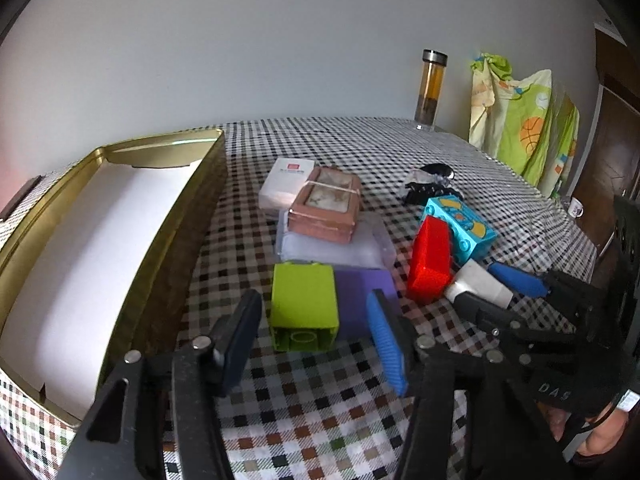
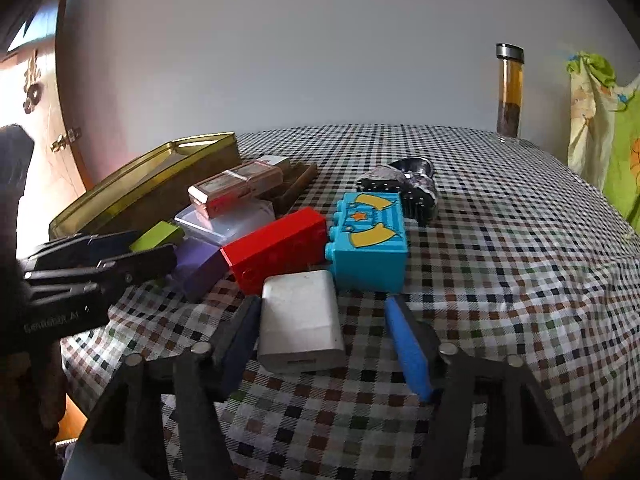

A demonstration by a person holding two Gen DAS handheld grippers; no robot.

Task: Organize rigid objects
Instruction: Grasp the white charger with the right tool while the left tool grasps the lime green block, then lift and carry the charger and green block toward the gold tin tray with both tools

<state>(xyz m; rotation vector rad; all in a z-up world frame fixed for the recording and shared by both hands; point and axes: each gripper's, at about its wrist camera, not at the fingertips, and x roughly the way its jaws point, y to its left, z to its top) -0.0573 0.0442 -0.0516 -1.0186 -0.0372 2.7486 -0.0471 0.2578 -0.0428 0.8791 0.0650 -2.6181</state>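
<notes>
Two claws work the checkered bench (image 1: 360, 140) at once: the left claw (image 1: 316, 336) is spread around the green block (image 1: 304, 300), which sits beside the purple block (image 1: 360, 300) and near the open gold tin (image 1: 120, 208), while the right claw (image 2: 324, 336) is spread around the white charger (image 2: 300, 320) in front of the red block (image 2: 280, 248) and blue block (image 2: 372, 244). Neither pad seems to be pressing yet, so the step looks like lining up for two pickups. Next, I judge, each claw must close squarely on its object's flat sides, then lift clear of its neighbours, probably toward the tin.
</notes>
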